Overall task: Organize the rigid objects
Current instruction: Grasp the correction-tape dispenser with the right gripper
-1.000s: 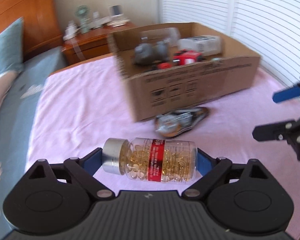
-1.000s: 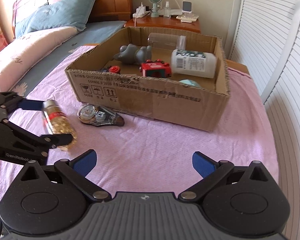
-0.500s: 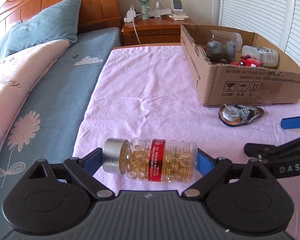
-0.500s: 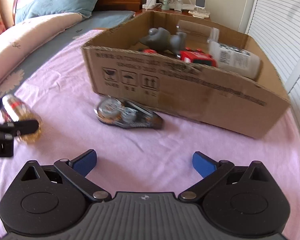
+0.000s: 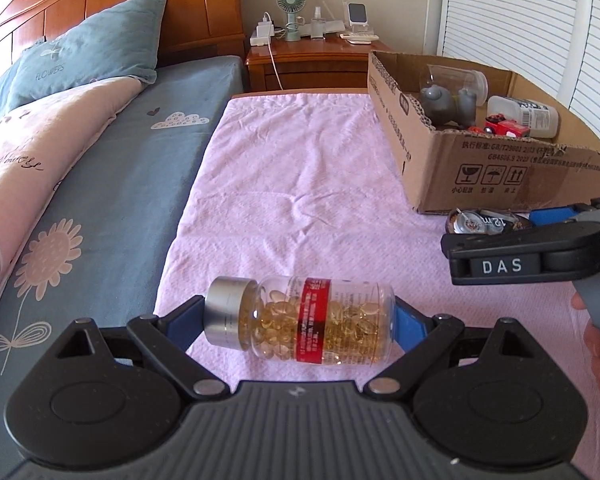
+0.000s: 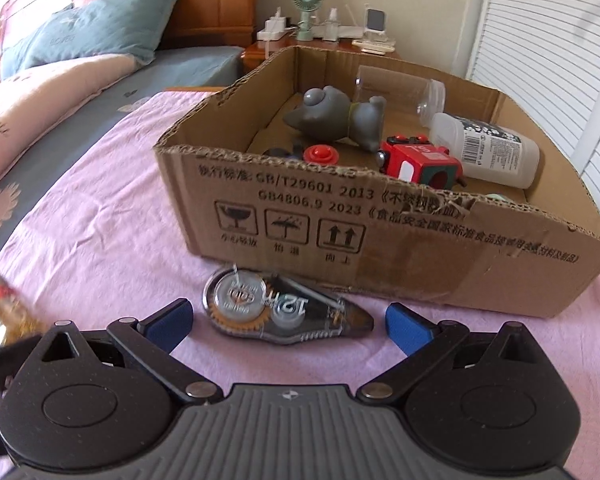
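Right gripper [image 6: 287, 322] lowered, spread astride tape dispenser [image 6: 286, 311] beside box [image 6: 400, 240]; left gripper [image 5: 296, 318] clamping bottle [image 5: 300, 317] endwise, axis crosswise, cap left.

**Pink cloth and what rests on it**

A bed [image 5: 112, 184] with a blue-grey flowered sheet carries a blue pillow [image 5: 88, 60] and a pink quilt [image 5: 32, 136] near the wooden headboard. Beside it a wrinkled pink towel [image 5: 300, 168] is spread flat. On the towel stands an open cardboard box [image 6: 420, 256], and just in front of its printed wall lies a clear correction-tape dispenser [image 6: 284, 312] on its side, close to the box.
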`<state>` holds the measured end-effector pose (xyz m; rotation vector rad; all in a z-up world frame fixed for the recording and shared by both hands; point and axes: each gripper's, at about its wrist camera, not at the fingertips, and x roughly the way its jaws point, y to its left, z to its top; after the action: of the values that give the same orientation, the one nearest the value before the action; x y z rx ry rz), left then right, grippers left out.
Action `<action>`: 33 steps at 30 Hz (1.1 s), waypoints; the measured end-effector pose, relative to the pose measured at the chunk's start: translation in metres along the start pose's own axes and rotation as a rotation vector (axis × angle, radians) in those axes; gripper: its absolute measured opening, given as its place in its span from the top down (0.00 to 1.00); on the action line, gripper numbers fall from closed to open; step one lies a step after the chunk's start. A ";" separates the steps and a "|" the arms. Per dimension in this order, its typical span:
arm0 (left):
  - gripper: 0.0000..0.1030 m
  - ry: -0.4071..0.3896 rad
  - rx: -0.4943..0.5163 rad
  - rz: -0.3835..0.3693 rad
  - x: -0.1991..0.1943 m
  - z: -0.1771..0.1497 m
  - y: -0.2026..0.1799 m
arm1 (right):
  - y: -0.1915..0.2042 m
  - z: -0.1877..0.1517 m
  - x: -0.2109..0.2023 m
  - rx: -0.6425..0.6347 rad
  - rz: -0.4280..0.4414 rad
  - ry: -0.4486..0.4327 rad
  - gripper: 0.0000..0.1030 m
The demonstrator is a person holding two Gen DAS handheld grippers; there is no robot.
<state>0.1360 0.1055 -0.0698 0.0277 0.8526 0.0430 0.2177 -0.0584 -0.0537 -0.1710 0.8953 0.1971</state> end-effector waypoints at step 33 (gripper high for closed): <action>0.09 -0.004 0.097 -0.051 0.007 0.007 -0.025 | -0.052 -0.021 -0.013 0.128 -0.104 -0.022 0.00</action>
<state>0.1469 0.0811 -0.0711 0.0969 0.8501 -0.0464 0.2067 -0.1144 -0.0531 -0.0959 0.8722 0.0443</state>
